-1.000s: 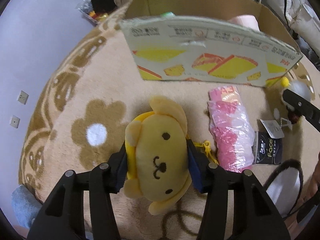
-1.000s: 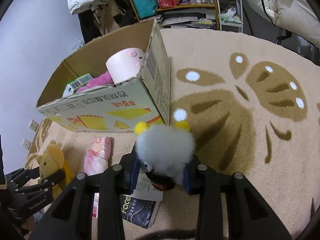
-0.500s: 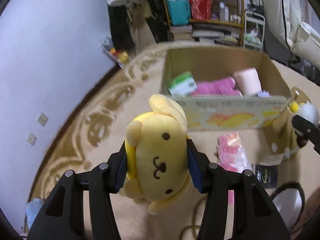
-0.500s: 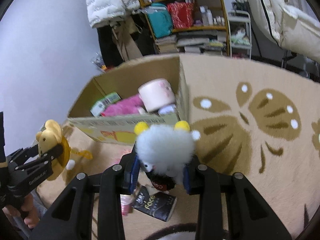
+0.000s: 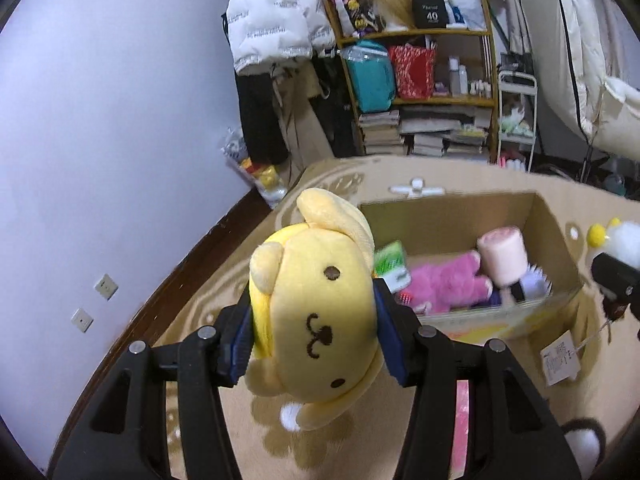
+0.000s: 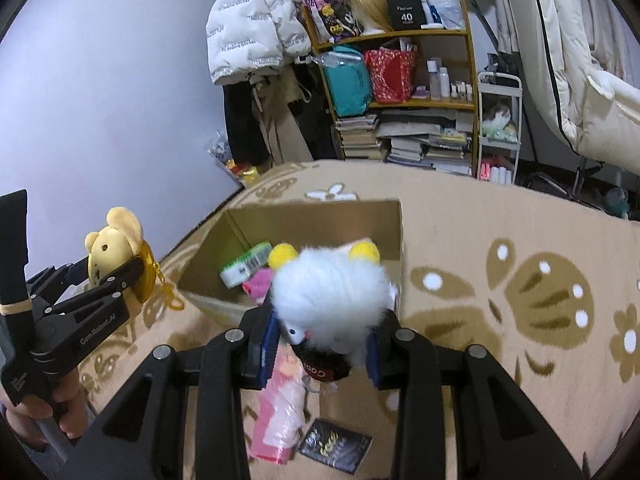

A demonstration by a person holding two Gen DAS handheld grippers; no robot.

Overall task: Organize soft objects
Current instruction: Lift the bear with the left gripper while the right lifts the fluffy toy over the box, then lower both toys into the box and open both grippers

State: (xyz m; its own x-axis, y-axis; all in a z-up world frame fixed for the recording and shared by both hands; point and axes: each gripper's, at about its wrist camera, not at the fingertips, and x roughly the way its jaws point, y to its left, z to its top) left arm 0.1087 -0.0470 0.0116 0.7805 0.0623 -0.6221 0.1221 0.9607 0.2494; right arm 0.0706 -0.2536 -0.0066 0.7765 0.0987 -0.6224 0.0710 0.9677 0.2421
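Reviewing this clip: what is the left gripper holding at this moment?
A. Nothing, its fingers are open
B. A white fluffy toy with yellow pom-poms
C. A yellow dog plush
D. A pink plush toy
C. In the left wrist view the left gripper is shut on the yellow dog plush, held up off the rug; the white fluffy toy is in the right gripper.

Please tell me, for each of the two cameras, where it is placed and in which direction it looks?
Left wrist: on the left gripper, looking along its black fingers, shut on the yellow plush, toward the cardboard box and the shelf beyond.
Right wrist: on the right gripper, shut on the white fluffy toy, facing the same box; the left gripper and the person's hand show at left.
Shared: the box, the yellow plush, the white fluffy toy, the carpet.
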